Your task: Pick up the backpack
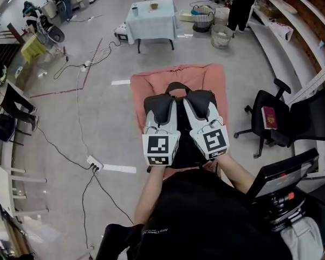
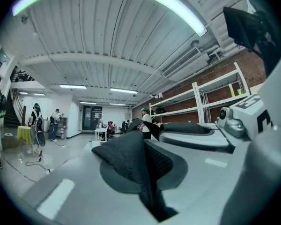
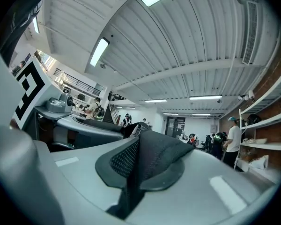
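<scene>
In the head view a black backpack (image 1: 185, 151) hangs below my two grippers, over a pink mat (image 1: 151, 85) spread on the floor. My left gripper (image 1: 160, 106) is shut on one black mesh shoulder strap (image 2: 131, 159). My right gripper (image 1: 201, 105) is shut on the other shoulder strap (image 3: 154, 154). Both grippers sit side by side and point level. In the left gripper view the left gripper (image 2: 144, 149) pinches the strap fabric in the slot between its jaws. The right gripper (image 3: 139, 159) does the same in the right gripper view. Most of the bag's body is hidden under the grippers and my arms.
A black office chair (image 1: 292, 118) with a red booklet (image 1: 269, 117) on its seat stands to the right. A cable and power strip (image 1: 94, 164) lie on the floor at left. Farther off are a cloth-covered table (image 1: 150, 19), baskets (image 1: 221, 36) and a standing person (image 1: 242, 4).
</scene>
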Motion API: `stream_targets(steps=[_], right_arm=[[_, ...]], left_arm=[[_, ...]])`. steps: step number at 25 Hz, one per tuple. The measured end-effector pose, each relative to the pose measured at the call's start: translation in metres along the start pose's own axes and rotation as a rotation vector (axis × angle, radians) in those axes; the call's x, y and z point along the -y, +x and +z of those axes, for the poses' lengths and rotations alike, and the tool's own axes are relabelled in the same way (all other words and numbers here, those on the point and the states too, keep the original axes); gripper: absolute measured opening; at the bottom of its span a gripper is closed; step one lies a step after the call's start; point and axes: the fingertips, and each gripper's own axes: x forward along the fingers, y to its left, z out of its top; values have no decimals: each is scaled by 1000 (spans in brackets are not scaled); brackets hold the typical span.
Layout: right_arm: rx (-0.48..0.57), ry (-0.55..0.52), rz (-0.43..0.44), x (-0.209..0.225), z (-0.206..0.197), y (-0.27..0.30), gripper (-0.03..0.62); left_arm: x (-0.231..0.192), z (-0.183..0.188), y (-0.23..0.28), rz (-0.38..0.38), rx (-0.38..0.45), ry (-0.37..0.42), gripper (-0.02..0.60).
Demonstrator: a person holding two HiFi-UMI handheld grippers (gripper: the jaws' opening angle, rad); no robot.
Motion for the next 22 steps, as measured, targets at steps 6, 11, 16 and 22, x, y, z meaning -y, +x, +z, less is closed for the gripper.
stream_targets(steps=[6, 11, 16, 22], right_arm=[[-1, 10, -31, 13, -7, -7, 34], [-2, 20, -18, 11, -9, -3, 34], [-26, 9, 0, 9, -14, -4, 34], [-46, 5, 6, 3, -20, -4, 33]], left_arm=[[15, 1, 4, -24, 20, 2, 18], [13, -3, 3, -37, 8, -7, 18], [12, -11, 4, -20, -2, -26, 18], [9, -18, 2, -5, -29, -31, 18]])
